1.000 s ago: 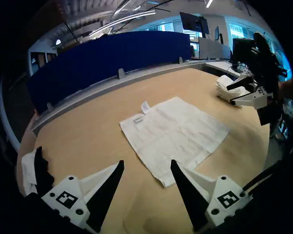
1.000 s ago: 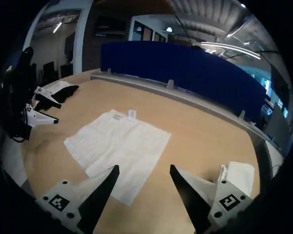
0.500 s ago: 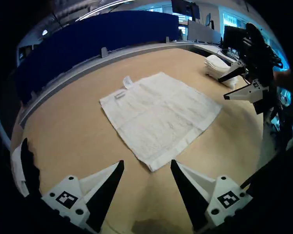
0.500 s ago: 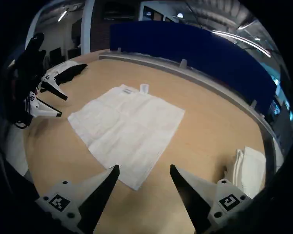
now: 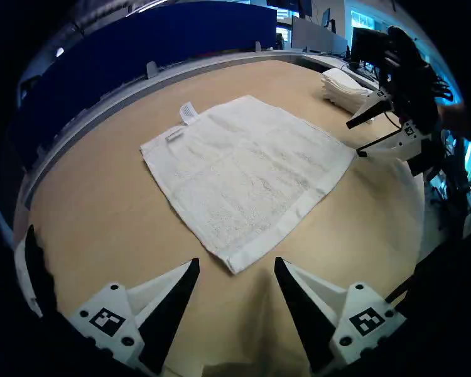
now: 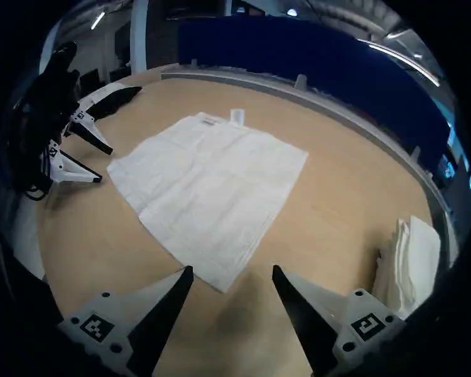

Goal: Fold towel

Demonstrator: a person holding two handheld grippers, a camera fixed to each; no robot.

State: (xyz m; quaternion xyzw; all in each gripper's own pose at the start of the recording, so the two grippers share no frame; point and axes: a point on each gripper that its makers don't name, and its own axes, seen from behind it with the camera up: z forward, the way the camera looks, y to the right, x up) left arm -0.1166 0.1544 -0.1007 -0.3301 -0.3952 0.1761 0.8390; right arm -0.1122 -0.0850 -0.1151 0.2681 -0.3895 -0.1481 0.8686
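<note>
A white towel (image 5: pixel 248 169) lies spread flat on the wooden table (image 5: pixel 103 207), with a small tag (image 5: pixel 188 112) at its far edge. My left gripper (image 5: pixel 235 261) is open, just above the towel's near corner. My right gripper (image 5: pixel 353 139) hovers open at the towel's right corner, held by a hand. In the right gripper view the towel (image 6: pixel 210 182) lies ahead, and my right gripper (image 6: pixel 231 269) stands open over its near corner. The left gripper (image 6: pixel 106 166) is open beside the towel's left corner. Nothing is between either pair of fingers.
A stack of folded white towels (image 5: pixel 345 88) (image 6: pixel 414 264) sits near the table's edge. A black and white cloth (image 6: pixel 113 97) lies at the other side. A blue partition (image 5: pixel 141 44) runs along the table's back edge. Monitors stand beyond it.
Both grippers have come down and forward toward the towel, each now close over a corner. The towel has not moved. Both stay open.
</note>
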